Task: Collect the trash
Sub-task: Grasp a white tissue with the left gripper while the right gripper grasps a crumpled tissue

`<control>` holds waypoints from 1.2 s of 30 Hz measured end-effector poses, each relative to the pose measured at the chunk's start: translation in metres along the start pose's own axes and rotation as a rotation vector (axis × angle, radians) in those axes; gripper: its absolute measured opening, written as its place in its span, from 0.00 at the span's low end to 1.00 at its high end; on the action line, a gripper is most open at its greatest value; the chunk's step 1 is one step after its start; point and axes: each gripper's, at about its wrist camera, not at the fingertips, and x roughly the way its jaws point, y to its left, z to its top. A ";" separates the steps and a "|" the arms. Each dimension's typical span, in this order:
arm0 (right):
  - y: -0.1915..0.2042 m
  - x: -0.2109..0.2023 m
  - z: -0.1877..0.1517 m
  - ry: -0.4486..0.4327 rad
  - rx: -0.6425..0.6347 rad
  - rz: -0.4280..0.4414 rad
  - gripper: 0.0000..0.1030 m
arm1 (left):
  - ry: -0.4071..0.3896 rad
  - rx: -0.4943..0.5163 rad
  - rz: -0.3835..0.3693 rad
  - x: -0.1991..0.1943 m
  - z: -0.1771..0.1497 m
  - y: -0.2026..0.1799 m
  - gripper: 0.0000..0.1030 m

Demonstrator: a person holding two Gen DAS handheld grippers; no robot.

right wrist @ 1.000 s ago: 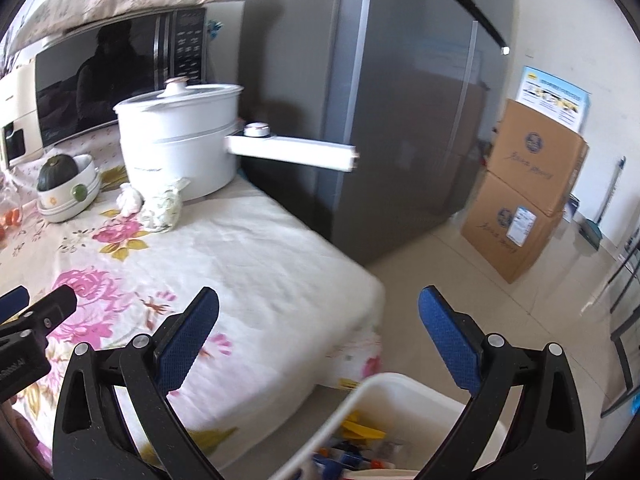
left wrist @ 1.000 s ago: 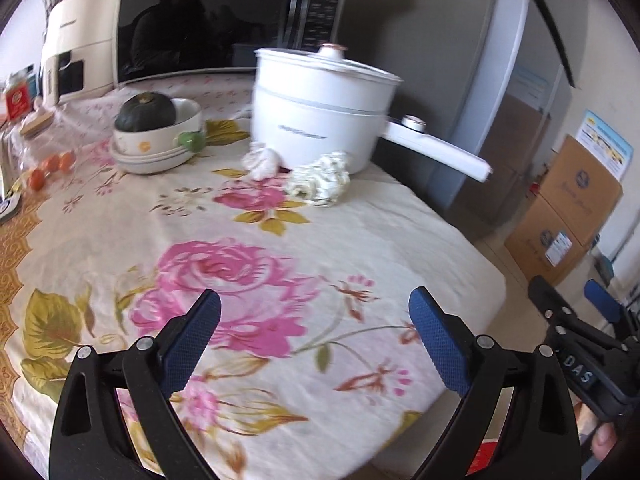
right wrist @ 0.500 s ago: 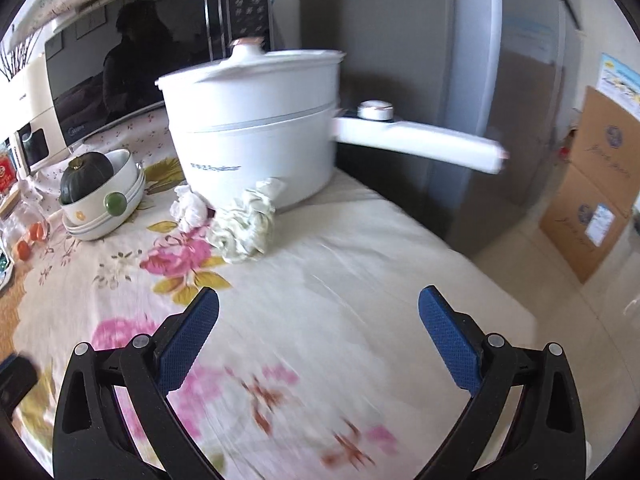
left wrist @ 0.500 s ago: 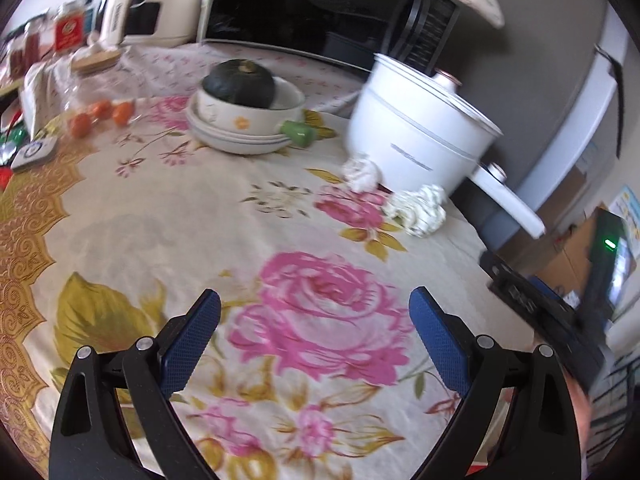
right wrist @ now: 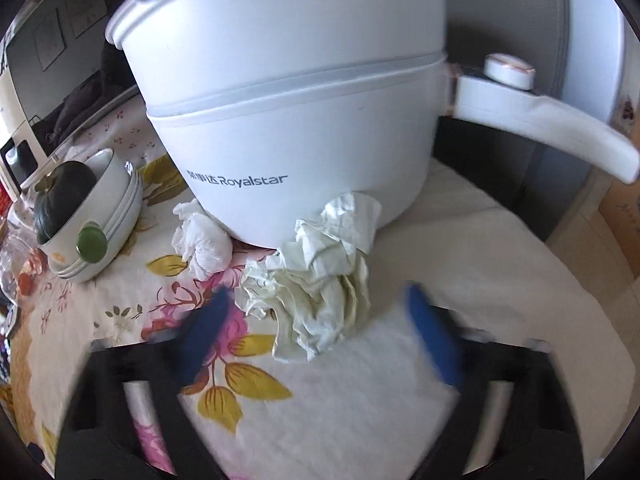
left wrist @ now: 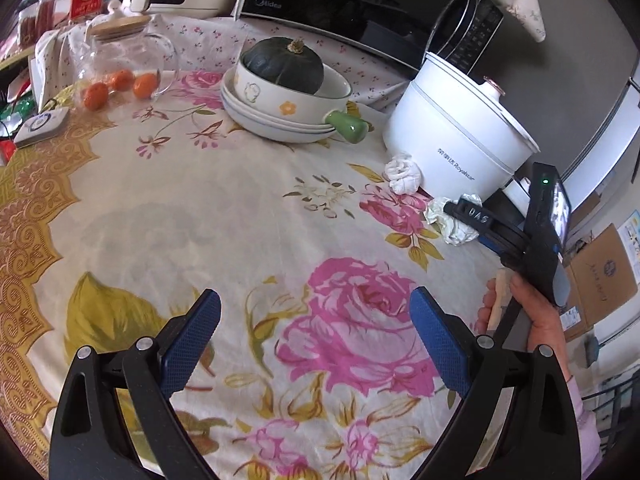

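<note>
Between the blurred blue pads of the right gripper [right wrist: 316, 328] sits the crumpled pale-green paper wad [right wrist: 316, 284]; the jaws have just been closing around it, yet a gap shows on each side and neither pad presses on it. That wad lies on the flowered tablecloth [right wrist: 360, 392], right against the foot of the white electric pot [right wrist: 296, 112]. Just to its left, also at the pot's base, rests a smaller white tissue ball [right wrist: 204, 240]. Further left stands a stack of bowls [right wrist: 116, 216] with a dark green squash [right wrist: 60, 196] in the top one.

Seen from the left wrist, the right gripper [left wrist: 472, 216] reaches over the paper wad [left wrist: 452, 224], gripped by a hand [left wrist: 532, 320] at the table's edge. The left gripper [left wrist: 316, 336] hangs over a big pink rose on the cloth, well apart from the trash, its jaws spread wide with nothing between them. Beyond it are the tissue ball [left wrist: 404, 172], the pot [left wrist: 460, 136], the bowls [left wrist: 288, 112], the squash [left wrist: 284, 64], a glass jar [left wrist: 124, 56] with oranges [left wrist: 120, 86] beside it, and a microwave [left wrist: 360, 8] at the back.
</note>
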 end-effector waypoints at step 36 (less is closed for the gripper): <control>-0.095 -0.124 -0.057 -0.199 -0.133 0.138 0.22 | 0.099 0.598 -0.017 0.217 0.092 -0.150 0.58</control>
